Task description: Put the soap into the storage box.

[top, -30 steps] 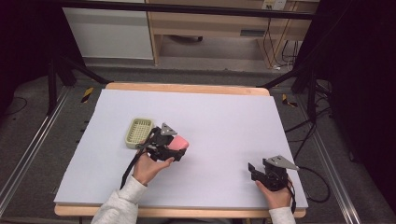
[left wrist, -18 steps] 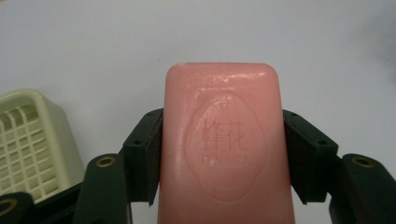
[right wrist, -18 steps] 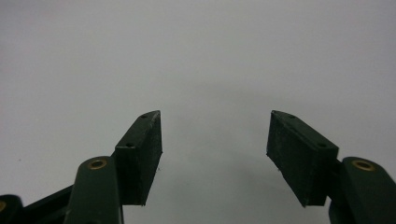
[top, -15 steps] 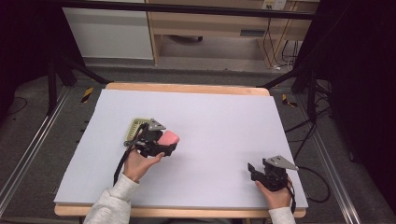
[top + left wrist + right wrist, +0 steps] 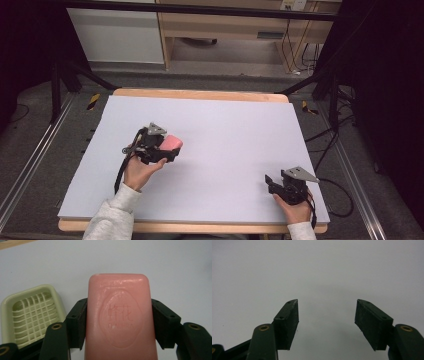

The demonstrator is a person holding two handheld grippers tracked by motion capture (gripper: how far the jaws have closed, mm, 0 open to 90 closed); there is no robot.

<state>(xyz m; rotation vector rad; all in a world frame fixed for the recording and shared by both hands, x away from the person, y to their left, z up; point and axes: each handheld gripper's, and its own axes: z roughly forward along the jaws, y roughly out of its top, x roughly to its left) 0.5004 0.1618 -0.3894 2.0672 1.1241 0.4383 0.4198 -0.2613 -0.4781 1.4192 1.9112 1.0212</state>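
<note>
Change: the left tool had carried the pink soap bar leftward over the tabletop across the last second, and now covered the soap dish in the high view.
Meaning: judged from this, the bar was being brought over the dish for setting down; release had not yet come.
Left tool: clamped on the soap bar, both black pads pressed flat against its long sides.
Right tool: jaws apart with nothing between them, resting near the front right edge of the tabletop; it had not shifted.
Right tool, own view: bare pads over plain pale surface.
Soap location: held off the tabletop in the left tool, just beside and slightly above the dish.
Dish location: in the left gripper view, low at the left, partly behind the left jaw.
Soap material: smooth, waxy, faintly glossy; rounded rectangular block with an embossed oval and stamped characters.
Dish material: pale green moulded plastic, rounded rectangle with a raised rim and an open grid floor.
Tabletop: matte pale sheet over a wooden board, wood showing at the edges.
Pads: matte black, blocky, with small screw holes.
</note>
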